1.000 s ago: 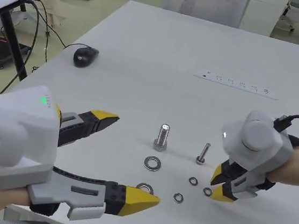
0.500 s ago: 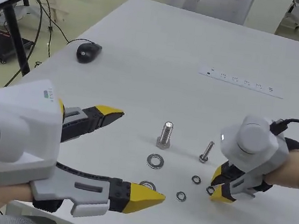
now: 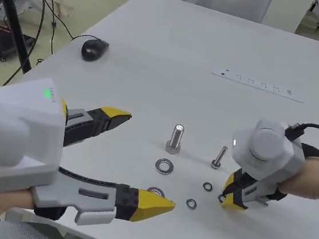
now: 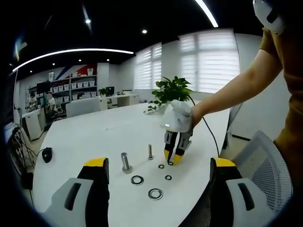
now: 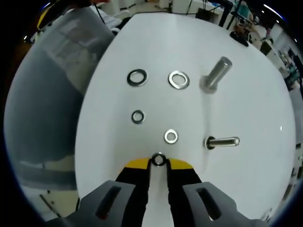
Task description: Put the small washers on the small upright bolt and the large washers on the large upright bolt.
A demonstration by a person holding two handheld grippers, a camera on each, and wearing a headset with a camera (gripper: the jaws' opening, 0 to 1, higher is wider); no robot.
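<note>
Picking up a small silver ring washer seems to be the step in hand. It lies on the white table, to the right of the large silver upright bolt and nearer to the person, and the yellow-tipped right gripper has its claw pressed on it from both sides. I think it is not lifted yet, but I cannot be sure.

The small thin upright bolt stands just right of the large bolt, close behind the pinched washer. Two other small washers lie flat near it, apart from each other. Two large flat washers wait in front of the large bolt, and both bolts carry nothing.

The left gripper, left of the large bolt and nearer, hangs with its claw wide apart and empty.

Next the washer must be raised, kept level, brought above the small bolt's tip and let go with the hole centred. Such a thin ring may slip out.
</note>
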